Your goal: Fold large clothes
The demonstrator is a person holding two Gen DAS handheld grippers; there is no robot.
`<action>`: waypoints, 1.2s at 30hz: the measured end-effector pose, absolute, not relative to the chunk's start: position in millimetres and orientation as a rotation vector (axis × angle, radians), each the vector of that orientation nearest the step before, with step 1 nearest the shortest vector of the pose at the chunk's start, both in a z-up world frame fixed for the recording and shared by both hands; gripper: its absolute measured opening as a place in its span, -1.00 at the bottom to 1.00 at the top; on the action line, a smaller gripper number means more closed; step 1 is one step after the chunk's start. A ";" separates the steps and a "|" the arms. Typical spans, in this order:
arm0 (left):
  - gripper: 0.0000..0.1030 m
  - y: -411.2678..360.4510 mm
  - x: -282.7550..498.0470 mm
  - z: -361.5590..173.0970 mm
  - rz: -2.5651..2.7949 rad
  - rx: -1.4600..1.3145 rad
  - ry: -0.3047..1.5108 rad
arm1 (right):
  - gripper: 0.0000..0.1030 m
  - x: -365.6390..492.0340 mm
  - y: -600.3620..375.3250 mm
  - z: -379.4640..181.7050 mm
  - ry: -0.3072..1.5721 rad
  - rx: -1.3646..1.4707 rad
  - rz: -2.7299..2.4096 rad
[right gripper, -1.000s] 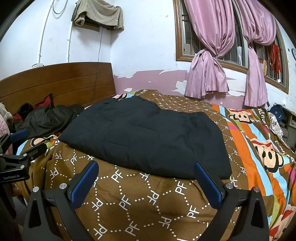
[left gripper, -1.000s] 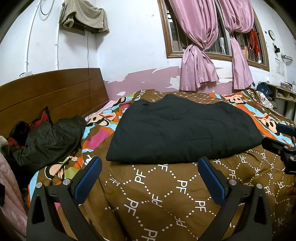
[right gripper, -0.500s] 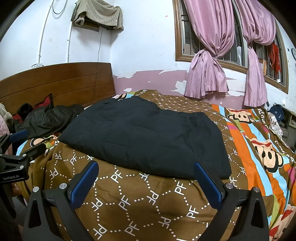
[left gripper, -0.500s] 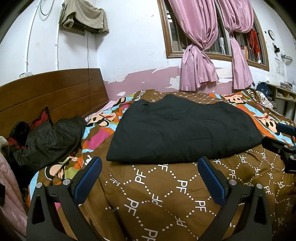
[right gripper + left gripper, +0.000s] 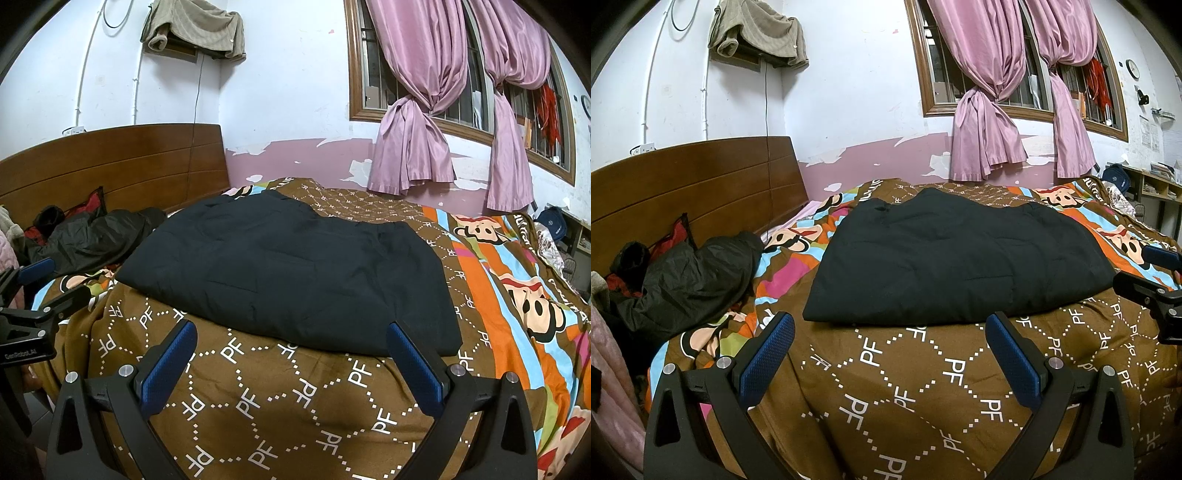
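Now, left wrist view first: the left gripper (image 5: 890, 339) hangs low over the brown quilt (image 5: 923, 387), blue pads spread wide with nothing between them. The black garment (image 5: 956, 258) lies flat on the bed straight ahead, its near hem just beyond the fingertips and not touched. Its long axis runs left to right across the view, so the hem faces the tool broadside. The near-left corner sits just ahead of the left pad (image 5: 768, 354). Off to the right edge, the right gripper (image 5: 1156, 273) shows beside the garment's right end. A crumpled dark jacket (image 5: 687, 280) is heaped by the headboard (image 5: 694, 184), well apart.

Over to the right wrist view: the right gripper (image 5: 291, 343) is also agape and empty, hovering over the quilt (image 5: 295, 398). The garment (image 5: 291, 269) spreads ahead and slightly left, with its near-right corner just beyond the right pad (image 5: 413, 365). The left gripper (image 5: 40, 291) peeks in at the left edge.

My read: each tool is nearest its own corner of the hem, so a two-handed pinch and a fold away toward the window wall looks like the natural next move.
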State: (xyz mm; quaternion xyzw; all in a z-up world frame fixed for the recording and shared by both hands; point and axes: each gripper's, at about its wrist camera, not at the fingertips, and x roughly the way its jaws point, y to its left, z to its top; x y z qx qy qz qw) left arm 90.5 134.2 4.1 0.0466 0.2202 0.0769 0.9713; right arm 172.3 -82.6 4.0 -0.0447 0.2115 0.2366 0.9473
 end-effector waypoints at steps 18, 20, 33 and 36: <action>0.96 135.5 90.7 4.0 0.154 0.093 0.443 | 1.00 172.9 -83.8 4.4 0.433 -0.090 0.481; 0.96 135.5 90.9 3.9 0.154 0.093 0.444 | 1.00 172.9 -84.3 4.7 0.433 -0.090 0.482; 0.96 136.1 90.8 3.7 0.154 0.095 0.442 | 1.00 173.2 -85.8 4.6 0.433 -0.091 0.481; 0.96 136.6 90.7 4.4 0.156 0.093 0.438 | 1.00 173.0 -86.4 4.1 0.434 -0.090 0.480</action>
